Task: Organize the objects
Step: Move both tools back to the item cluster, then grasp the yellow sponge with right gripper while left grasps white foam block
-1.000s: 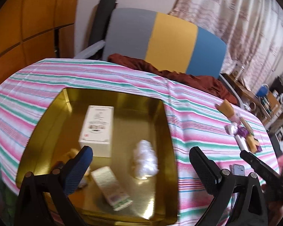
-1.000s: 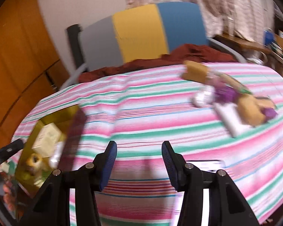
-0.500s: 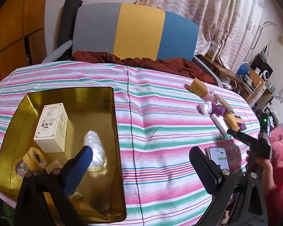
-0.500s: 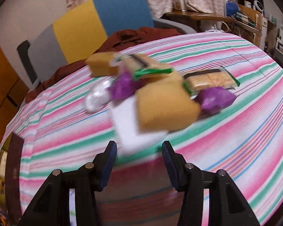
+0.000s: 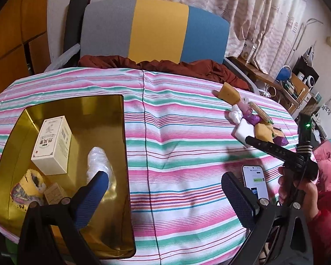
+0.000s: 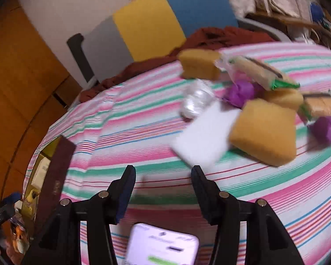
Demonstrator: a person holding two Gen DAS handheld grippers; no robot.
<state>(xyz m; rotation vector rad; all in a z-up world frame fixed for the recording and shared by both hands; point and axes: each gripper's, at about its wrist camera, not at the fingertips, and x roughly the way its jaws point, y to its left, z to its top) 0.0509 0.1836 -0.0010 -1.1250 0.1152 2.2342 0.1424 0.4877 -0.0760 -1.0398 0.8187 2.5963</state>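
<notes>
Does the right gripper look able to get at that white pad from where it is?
Probably yes. The right gripper, jaws opening and empty, points at the white pad, with only bare striped cloth between. An orange sponge overlaps the pad's far side.

A cream carton [image 5: 51, 144] lying in the gold tray [image 5: 61, 238] at lower left carries large dark Chinese characters, a small red seal and a barcode, none sharp enough to read; the phone screen's [image 5: 255, 182] text at lower right is illegible.
</notes>
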